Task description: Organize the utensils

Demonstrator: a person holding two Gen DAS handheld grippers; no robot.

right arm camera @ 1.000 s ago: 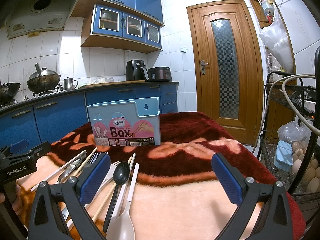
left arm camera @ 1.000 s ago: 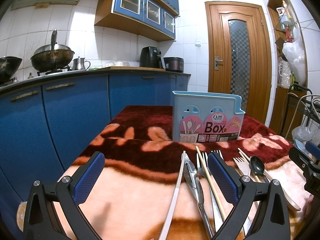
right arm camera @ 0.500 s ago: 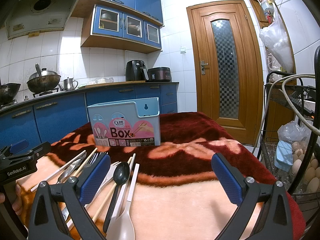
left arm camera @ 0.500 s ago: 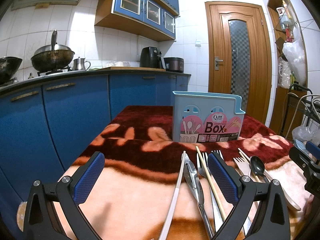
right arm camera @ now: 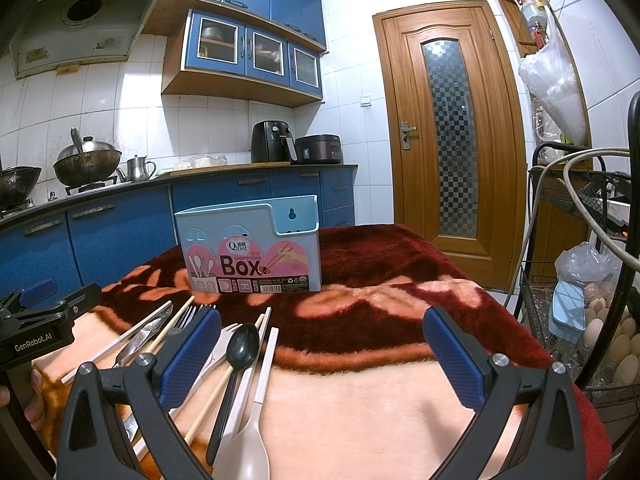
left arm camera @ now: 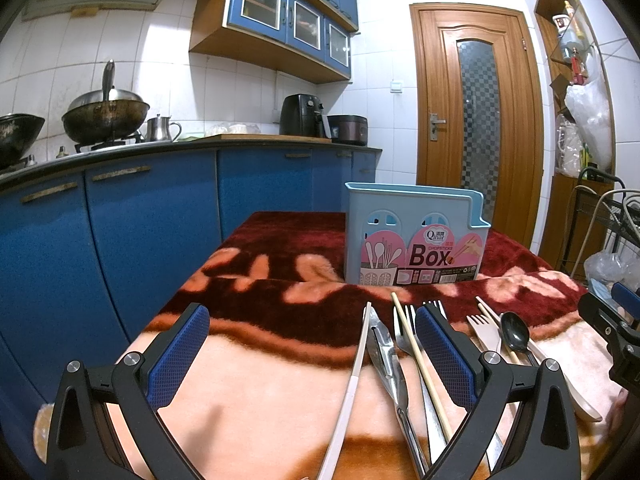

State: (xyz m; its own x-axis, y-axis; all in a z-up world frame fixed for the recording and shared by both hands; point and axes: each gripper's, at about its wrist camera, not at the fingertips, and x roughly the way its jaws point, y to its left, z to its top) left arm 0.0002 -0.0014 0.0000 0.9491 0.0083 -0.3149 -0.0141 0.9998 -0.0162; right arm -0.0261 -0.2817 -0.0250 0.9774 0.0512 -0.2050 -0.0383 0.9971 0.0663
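A light-blue utensil box [left arm camera: 416, 236] [right arm camera: 250, 250] with a pink "Box" label stands upright on the blanket-covered table. Several utensils lie in a row in front of it: a pink chopstick [left arm camera: 348, 392], metal tongs [left arm camera: 386, 356], a wooden chopstick [left arm camera: 420, 364], metal forks [left arm camera: 404, 320], a pale plastic fork [left arm camera: 486, 330] and a black spoon [left arm camera: 514, 330] [right arm camera: 240, 346]. A pale plastic spoon [right arm camera: 246, 440] lies nearest in the right wrist view. My left gripper [left arm camera: 312, 354] is open above the blanket, left of most utensils. My right gripper [right arm camera: 322, 356] is open, with utensils by its left finger.
The red and peach blanket [right arm camera: 360, 400] covers the table. Blue kitchen cabinets [left arm camera: 140, 220] with a wok [left arm camera: 106, 114] run along the left. A wooden door [right arm camera: 448, 128] is behind. A wire rack with eggs [right arm camera: 612, 328] stands close on the right.
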